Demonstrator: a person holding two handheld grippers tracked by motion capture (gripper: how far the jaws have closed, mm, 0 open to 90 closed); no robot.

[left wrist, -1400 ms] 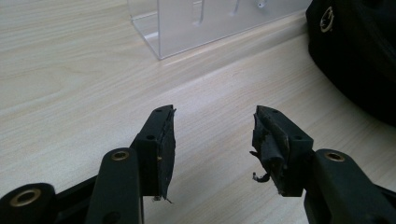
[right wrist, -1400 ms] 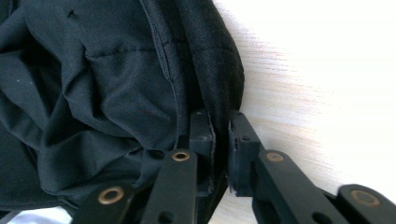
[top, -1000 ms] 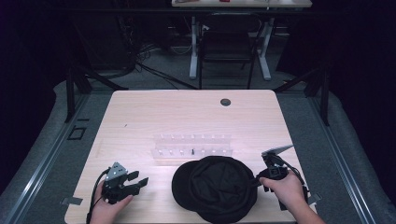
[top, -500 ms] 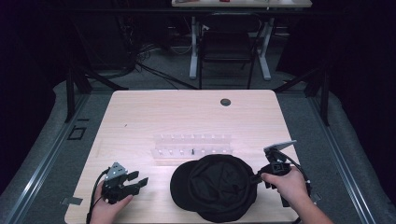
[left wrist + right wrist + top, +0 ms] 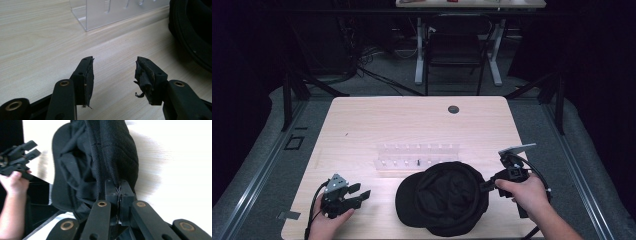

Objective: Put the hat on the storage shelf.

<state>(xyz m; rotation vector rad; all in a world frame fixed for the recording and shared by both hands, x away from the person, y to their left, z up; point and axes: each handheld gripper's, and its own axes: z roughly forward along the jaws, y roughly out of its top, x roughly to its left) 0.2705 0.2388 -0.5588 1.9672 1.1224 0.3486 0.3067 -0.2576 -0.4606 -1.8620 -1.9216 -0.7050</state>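
1. High view: black cap [image 5: 443,197] is seen lying near the front edge of the table [image 5: 362,125], opening up, brim toward the left, just in front of the clear acrylic rack [image 5: 418,155]. The right gripper [image 5: 486,187] is clamped on the cap's right rim. The left gripper [image 5: 362,194] is held low near the front-left corner, apart from the cap, jaws spread.
2. Left gripper view: left gripper [image 5: 113,72] is seen wide open with nothing between the jaws; the pad lining looks frayed. The cap edge [image 5: 192,30] is in sight at the right, the rack [image 5: 110,12] ahead. Judgement: if a second hold is wanted, the brim should be approached low and level, with fabric seated deep so the worn pads don't slip.
3. Right gripper view: right gripper [image 5: 119,192] is seen fully closed on a fold of cap fabric [image 5: 110,152] at the rim. Judgement: the bite is thin, so a lift is best done slowly with the pull kept in line with the jaws. Sideways drag toward the rack is to be avoided, since the rack sits close.
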